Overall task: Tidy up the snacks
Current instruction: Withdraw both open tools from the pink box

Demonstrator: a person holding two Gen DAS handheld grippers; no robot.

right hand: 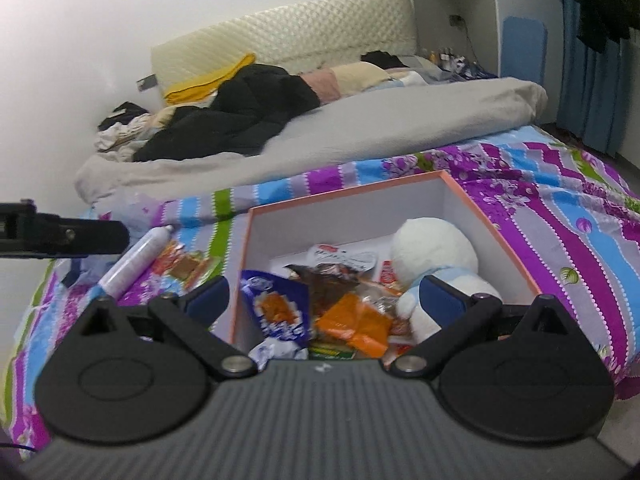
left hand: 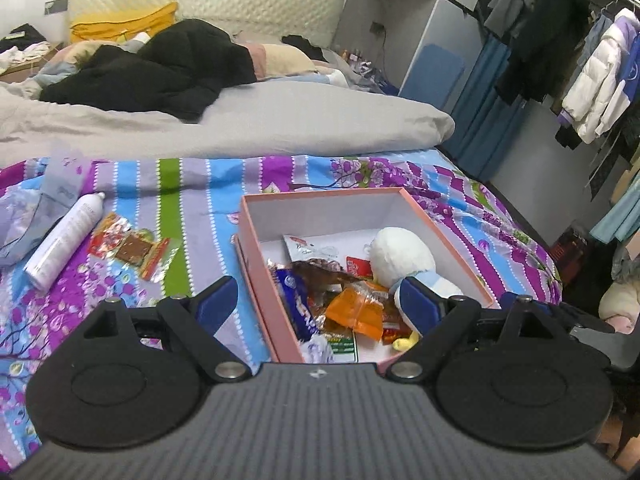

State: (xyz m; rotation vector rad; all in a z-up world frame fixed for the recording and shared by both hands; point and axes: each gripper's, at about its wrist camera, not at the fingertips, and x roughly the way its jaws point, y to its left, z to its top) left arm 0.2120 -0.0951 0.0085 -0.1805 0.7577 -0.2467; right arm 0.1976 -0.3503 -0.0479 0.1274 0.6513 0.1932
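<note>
- Left tool: spread wide, nothing held, above pink box.
- Right tool: spread wide, empty.
- Box on bed, holding snack packets and white plush.
- One snack packet lies outside, beside white bottle, toward bed's left edge.

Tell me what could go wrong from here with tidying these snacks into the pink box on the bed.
The last snack packet lies flat against the white spray bottle, so a grab might nudge the bottle or pinch the soft bedsheet. The pink box is already crowded by the plush toy and heaped packets, so another could slide out.
</note>
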